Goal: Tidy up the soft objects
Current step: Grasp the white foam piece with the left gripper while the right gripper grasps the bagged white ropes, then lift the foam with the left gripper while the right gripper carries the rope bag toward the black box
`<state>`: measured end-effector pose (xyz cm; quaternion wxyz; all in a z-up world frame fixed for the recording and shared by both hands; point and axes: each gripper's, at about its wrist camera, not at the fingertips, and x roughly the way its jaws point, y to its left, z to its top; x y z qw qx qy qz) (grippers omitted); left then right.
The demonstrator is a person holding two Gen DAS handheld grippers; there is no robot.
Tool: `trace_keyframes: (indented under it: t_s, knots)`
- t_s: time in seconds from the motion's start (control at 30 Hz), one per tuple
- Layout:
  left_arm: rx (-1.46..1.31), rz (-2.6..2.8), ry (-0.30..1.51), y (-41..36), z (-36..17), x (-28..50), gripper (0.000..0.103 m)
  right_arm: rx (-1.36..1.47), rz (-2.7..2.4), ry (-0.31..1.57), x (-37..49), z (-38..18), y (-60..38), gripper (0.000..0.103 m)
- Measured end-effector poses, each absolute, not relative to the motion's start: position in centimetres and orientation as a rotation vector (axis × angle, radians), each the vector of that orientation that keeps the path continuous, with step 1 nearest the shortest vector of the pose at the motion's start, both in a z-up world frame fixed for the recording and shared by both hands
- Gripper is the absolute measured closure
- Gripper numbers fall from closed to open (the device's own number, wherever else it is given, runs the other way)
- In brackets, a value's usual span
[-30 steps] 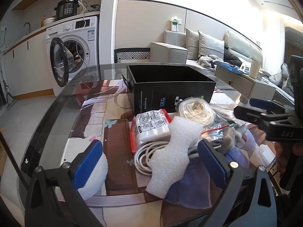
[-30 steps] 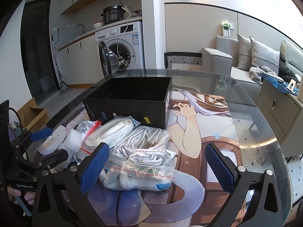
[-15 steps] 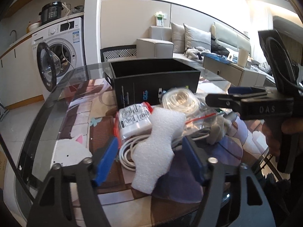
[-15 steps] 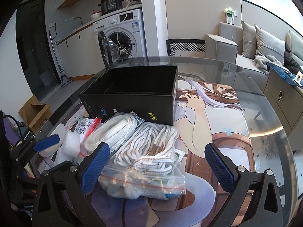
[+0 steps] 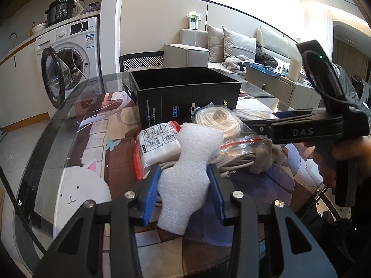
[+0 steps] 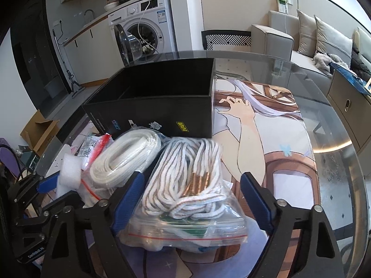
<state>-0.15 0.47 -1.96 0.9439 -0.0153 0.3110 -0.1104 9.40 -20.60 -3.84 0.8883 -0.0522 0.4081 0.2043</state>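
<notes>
My left gripper (image 5: 184,195) is shut on a white foam piece (image 5: 187,176), its blue pads pressing both sides. The foam also shows at the left of the right wrist view (image 6: 69,170). My right gripper (image 6: 191,199) is open, its jaws on either side of a clear zip bag of white and brown cords (image 6: 185,192), not touching it. Beside it lies a bag of white rope (image 6: 126,157), also in the left wrist view (image 5: 218,121). An open black box (image 6: 157,99) stands behind the pile, also in the left wrist view (image 5: 185,92).
A red-edged zip bag with a white packet (image 5: 158,143) and a white cable (image 5: 234,159) lie in the pile. The round glass table (image 6: 336,162) carries a printed mat (image 6: 273,139). A washing machine (image 5: 69,55) and a sofa (image 5: 208,46) stand beyond.
My left gripper has moved forward and closed on the foam piece. My right gripper has moved down and forward over the bag of striped cords, and its jaws have narrowed.
</notes>
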Motion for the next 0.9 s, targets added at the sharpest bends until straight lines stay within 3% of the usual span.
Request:
trace_keyframes:
  t_s: [0.47,0.63,0.77,0.9]
  knots:
    - [-0.035,-0.219,0.613,0.4,-1.4,-0.4,0.063,-0.054,0.427,0.813,8.9,-3.6,-21.7,0.026]
    - [-0.038,-0.223,0.602,0.4,-1.0,-0.7,0.063,-0.038,0.424,0.793,8.3,-2.9,-22.7,0.043]
    - [-0.033,-0.224,0.603,0.2,-1.0,-0.6,0.063,-0.041,0.42,0.816,8.5,-3.0,-23.0,0.042]
    - [-0.035,-0.223,0.604,0.2,-1.0,-0.7,0.063,-0.034,0.414,0.851,9.5,-3.5,-22.8,0.031]
